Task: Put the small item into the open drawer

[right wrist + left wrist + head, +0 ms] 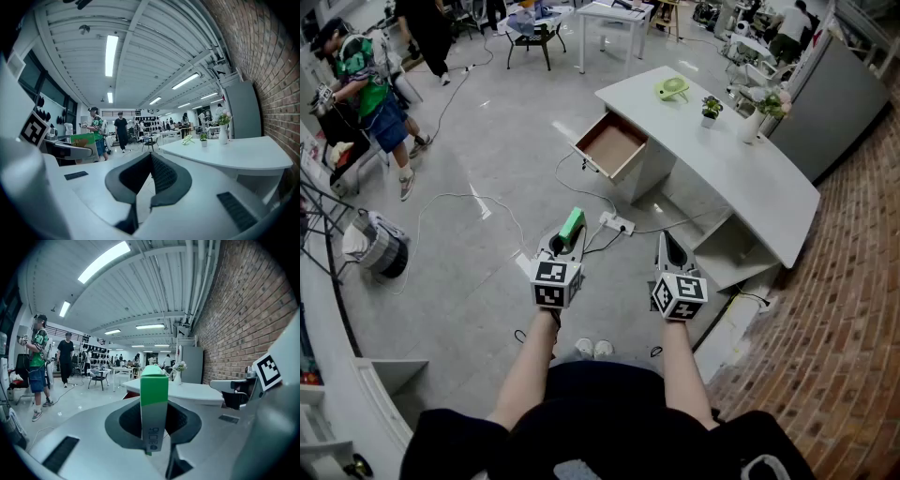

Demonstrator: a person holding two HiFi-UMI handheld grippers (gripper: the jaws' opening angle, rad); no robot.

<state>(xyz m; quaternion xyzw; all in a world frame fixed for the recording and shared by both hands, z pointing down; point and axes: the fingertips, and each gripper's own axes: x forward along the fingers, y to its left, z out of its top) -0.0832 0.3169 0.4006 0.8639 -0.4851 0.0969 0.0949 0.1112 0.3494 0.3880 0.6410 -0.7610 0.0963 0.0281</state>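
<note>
My left gripper [565,238] is shut on a small green and grey box [572,226], held out over the floor. In the left gripper view the green box [153,404] stands upright between the dark pads. To its right my right gripper [669,251] is shut with nothing between its jaws; the right gripper view shows its pads [152,176] meeting. Ahead, the open drawer [610,144] juts from the white desk [722,159], its brown inside bare. Both grippers are well short of the drawer.
On the desk stand a green fan [672,88], a small potted plant [710,108] and a vase of flowers [759,112]. A power strip [617,223] and cables lie on the floor ahead. A person [370,98] stands far left. A brick wall [853,309] runs along the right.
</note>
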